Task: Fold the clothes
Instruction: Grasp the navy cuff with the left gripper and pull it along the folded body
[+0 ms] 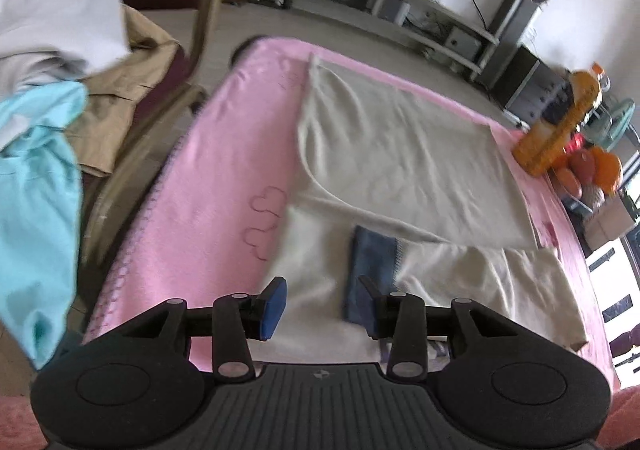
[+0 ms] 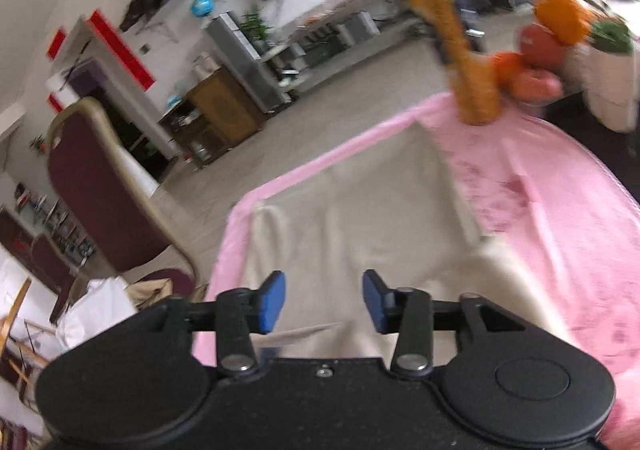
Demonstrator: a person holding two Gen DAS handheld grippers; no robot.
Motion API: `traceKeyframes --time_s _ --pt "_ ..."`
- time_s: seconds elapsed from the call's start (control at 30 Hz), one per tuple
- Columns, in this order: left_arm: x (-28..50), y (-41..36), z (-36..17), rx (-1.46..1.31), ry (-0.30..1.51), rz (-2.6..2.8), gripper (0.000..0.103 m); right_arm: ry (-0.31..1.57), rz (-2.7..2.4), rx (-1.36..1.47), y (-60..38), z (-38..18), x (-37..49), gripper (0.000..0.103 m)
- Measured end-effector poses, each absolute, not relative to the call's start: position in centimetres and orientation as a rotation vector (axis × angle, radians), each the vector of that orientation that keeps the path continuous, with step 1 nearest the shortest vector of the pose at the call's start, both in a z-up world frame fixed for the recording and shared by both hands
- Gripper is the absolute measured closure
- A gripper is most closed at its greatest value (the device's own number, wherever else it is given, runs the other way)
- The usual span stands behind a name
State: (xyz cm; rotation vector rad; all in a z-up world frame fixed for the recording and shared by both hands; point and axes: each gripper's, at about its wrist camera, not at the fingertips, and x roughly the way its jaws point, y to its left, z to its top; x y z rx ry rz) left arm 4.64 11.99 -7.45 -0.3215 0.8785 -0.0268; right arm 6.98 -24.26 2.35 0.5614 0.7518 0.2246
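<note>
cream garment [image 1: 400,154] lies part-folded on pink worktop [image 1: 208,178]; my left gripper [image 1: 322,306] & right gripper [image 2: 324,302] both wide open, empty. next fold needs an edge pinched.

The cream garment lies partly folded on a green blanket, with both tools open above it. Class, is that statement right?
One detail is wrong: the blanket is pink, not green, as the left wrist view shows. The rest holds: the cream garment lies partly folded on it, and the left tool and the right tool are both open above it.
</note>
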Motion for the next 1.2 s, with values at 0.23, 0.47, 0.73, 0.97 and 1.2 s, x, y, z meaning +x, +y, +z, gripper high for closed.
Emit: traceKeyframes --time_s 0.23,0.47,0.73,0.97,1.2 --pt "9.5 10.3 -9.4 -0.306 0.976 -0.029 0.062 0.867 0.173 0.868 -31.0 -6.2 8.2 0.058" --pt "11.3 9.4 -11.9 -0.347 1.012 -0.057 0.061 0.869 0.093 1.032 -35.1 -10.4 8.3 0.058" --pt "10.4 5.8 -12.0 -0.089 0.939 -0.085 0.088 0.903 0.069 0.946 -34.4 -11.1 9.1 0.058" --pt "7.5 6.0 -8.9 -0.09 0.765 -0.091 0.099 0.909 0.038 0.823 -33.4 -10.6 8.8 0.058" --pt "5.6 7.9 -5.7 -0.183 0.668 -0.048 0.099 0.924 0.032 0.795 -33.1 -10.9 8.6 0.057"
